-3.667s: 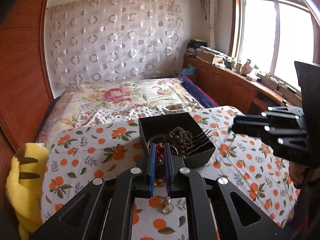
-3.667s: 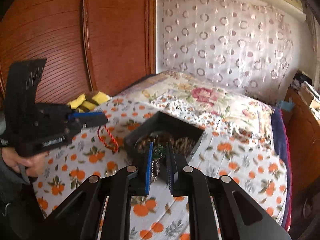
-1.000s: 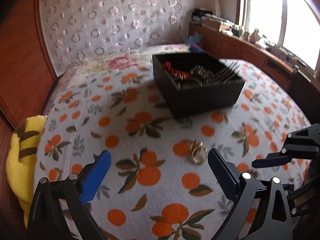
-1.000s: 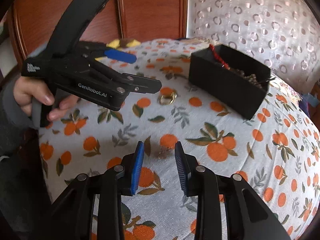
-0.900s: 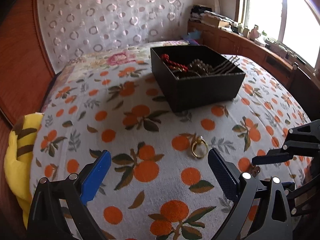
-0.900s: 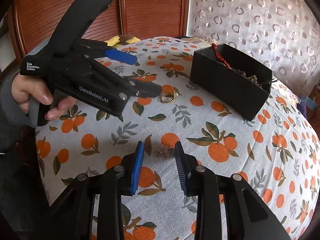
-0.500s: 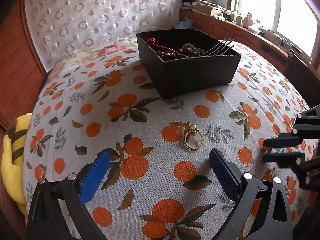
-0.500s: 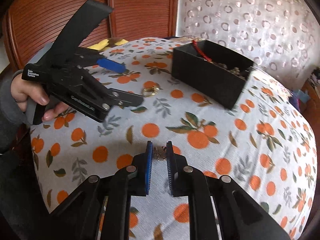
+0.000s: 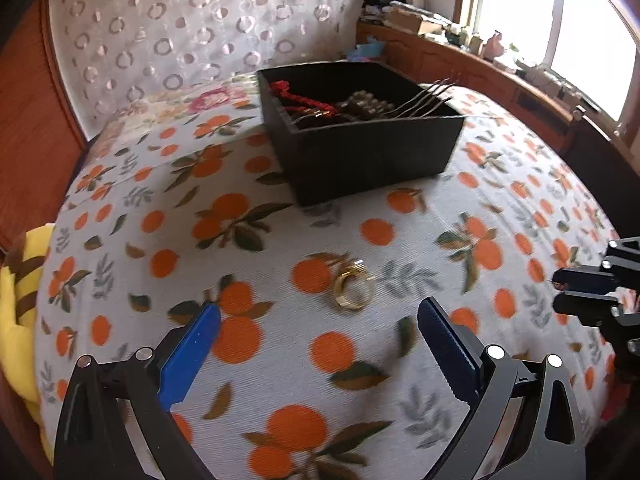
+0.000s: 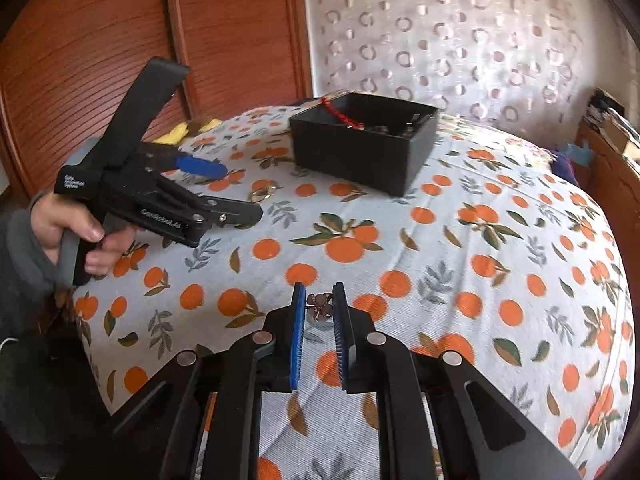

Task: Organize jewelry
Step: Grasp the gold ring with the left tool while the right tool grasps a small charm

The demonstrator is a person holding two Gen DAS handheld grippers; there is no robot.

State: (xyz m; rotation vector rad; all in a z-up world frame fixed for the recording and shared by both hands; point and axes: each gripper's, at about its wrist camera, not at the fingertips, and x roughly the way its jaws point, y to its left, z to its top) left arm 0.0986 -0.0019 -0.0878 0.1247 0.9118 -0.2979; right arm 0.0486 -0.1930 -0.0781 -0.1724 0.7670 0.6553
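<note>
Two grippers work over a bed covered in an orange-print white cloth (image 9: 400,208). The left gripper (image 9: 320,322) is spread wide, its blue pads flanking a gold ring (image 9: 353,285) that lies flat on the cloth toward the bed's near edge. The right gripper (image 10: 319,307) has its pads drawn close on a small bronze flower-shaped earring (image 10: 320,305), apparently pinching it, though contact is hard to confirm. Farther back, toward the bed's middle, an open black rectangular box (image 9: 372,152) holds a red braided cord (image 9: 304,98), dark beads (image 9: 364,102) and thin metal hairpins (image 9: 424,100).
</note>
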